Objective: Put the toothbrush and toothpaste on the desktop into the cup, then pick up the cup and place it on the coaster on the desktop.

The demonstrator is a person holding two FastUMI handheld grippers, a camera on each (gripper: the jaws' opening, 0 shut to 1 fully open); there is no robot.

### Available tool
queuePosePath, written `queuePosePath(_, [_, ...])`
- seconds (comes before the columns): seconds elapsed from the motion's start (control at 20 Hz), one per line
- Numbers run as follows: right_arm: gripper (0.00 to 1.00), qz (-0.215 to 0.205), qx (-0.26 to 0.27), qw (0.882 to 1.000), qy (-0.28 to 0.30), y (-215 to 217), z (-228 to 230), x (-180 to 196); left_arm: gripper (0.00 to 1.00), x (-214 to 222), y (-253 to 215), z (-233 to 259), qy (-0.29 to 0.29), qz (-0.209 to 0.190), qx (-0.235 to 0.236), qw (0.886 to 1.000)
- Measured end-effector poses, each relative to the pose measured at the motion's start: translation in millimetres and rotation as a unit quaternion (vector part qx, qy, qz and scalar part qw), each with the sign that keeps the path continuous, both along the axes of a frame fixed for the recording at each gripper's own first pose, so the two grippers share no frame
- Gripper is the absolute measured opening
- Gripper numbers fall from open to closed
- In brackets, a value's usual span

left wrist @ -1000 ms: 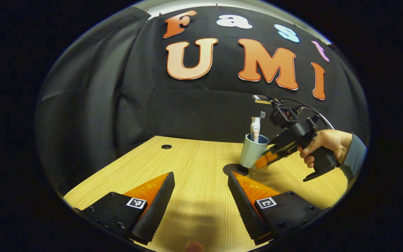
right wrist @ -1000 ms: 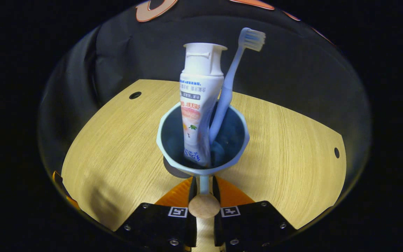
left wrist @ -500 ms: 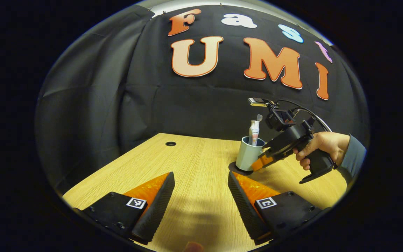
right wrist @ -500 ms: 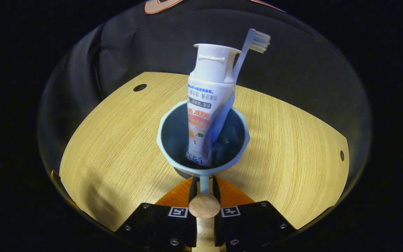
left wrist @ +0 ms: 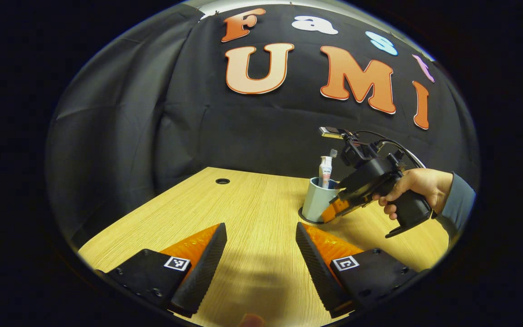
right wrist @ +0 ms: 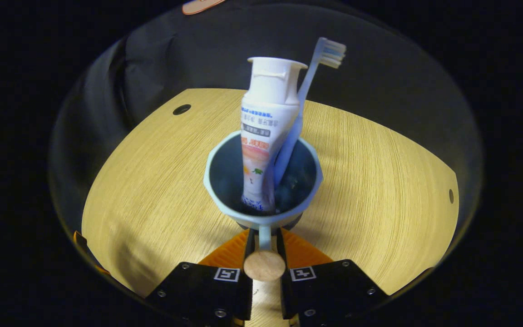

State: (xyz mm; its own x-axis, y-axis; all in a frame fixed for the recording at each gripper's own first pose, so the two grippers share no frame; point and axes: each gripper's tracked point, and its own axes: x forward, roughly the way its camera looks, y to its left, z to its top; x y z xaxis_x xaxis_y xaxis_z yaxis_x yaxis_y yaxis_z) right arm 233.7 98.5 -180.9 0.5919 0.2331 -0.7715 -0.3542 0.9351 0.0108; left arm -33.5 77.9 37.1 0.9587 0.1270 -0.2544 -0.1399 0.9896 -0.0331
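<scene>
Left gripper view
Your left gripper [left wrist: 260,254]: its two fingers stand wide apart over the light wood-grain desktop [left wrist: 243,213], with nothing between them.
Cup: the pale blue-grey plastic cup [left wrist: 314,205] stands far across the desktop, on the dark round coaster [left wrist: 308,219], whose edge peeks out at its base.
Cup contents: the white toothpaste tube [left wrist: 325,171] rises from the cup with its cap up; the pale toothbrush [left wrist: 333,153] shows as a small head just beside the cap.
Your right gripper [left wrist: 334,210]: it reaches the cup's side from the right, angled downward; from here you cannot tell how its jaws stand.
Your hand [left wrist: 418,184]: wrapped around the black pistol handle, a grey sleeve at the wrist.
Desktop: a round cable hole [left wrist: 222,181] sits near the far-left edge.

Right gripper view
Your right gripper [right wrist: 264,245]: both fingers are pressed together on the cup's thin handle, which ends in a round wooden knob [right wrist: 264,265].
Cup [right wrist: 225,200]: upright, seen from above, its rim just ahead of the fingers.
Coaster [right wrist: 294,222]: a dark sliver shows under the cup's base.
Toothpaste tube [right wrist: 263,145]: stands crimped end down inside the cup, leaning slightly.
Toothbrush [right wrist: 309,91]: stands behind the tube, touching it, bristles up and tilted right.
Desktop [right wrist: 152,181]: one cable hole at far left [right wrist: 181,109], another at the right edge [right wrist: 451,196].
</scene>
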Motion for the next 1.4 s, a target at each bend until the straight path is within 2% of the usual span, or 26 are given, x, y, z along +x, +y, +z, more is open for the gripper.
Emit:
queuePosePath(0.05, [0.28,0.003,0.002,1.0,-0.004,-4,8,3,0.98,0,0,-1,0.001,0.0,-0.001,1.0])
queuePosePath(0.15, [0.39,0.01,0.005,1.0,-0.019,-15,17,9,0.98,0,-1,0,0.001,-0.001,-0.003,1.0])
queuePosePath(0.2, [0.51,0.015,0.011,0.999,-0.029,-20,19,9,0.98,-1,-2,1,0.0,-0.001,-0.003,1.0])
queuePosePath(0.3, [0.64,0.014,0.026,0.998,-0.05,-35,20,7,0.98,-2,-2,5,-0.005,-0.001,0.002,1.0])
queuePosePath(0.4, [0.74,0.003,0.036,0.997,-0.071,-46,29,1,0.98,0,-4,5,-0.005,-0.004,0.005,1.0])
queuePosePath(0.5, [0.73,-0.012,0.051,0.994,-0.101,-60,50,-2,0.98,0,-9,8,-0.006,-0.009,0.004,1.0])
queuePosePath(0.55, [0.8,-0.015,0.063,0.992,-0.112,-64,58,-6,0.98,1,-11,10,-0.008,-0.011,0.003,1.0])
queuePosePath(0.7, [0.85,-0.02,0.076,0.985,-0.154,-83,87,-20,0.98,2,-19,14,-0.012,-0.019,0.005,1.0])
queuePosePath(0.95, [0.87,-0.038,0.099,0.967,-0.231,-118,128,-45,0.97,7,-37,27,-0.028,-0.033,0.007,0.999])
queuePosePath(1.0, [0.82,-0.045,0.1,0.963,-0.246,-126,135,-50,0.98,6,-43,29,-0.03,-0.037,0.008,0.999])
queuePosePath(1.05, [0.82,-0.049,0.099,0.958,-0.263,-137,143,-55,0.98,7,-48,32,-0.033,-0.04,0.01,0.999])
queuePosePath(1.1, [0.87,-0.055,0.095,0.953,-0.282,-147,150,-61,0.98,6,-53,34,-0.036,-0.043,0.013,0.998])
queuePosePath(1.4, [0.88,-0.086,0.097,0.92,-0.37,-188,176,-101,0.98,7,-86,59,-0.072,-0.068,0.024,0.995])
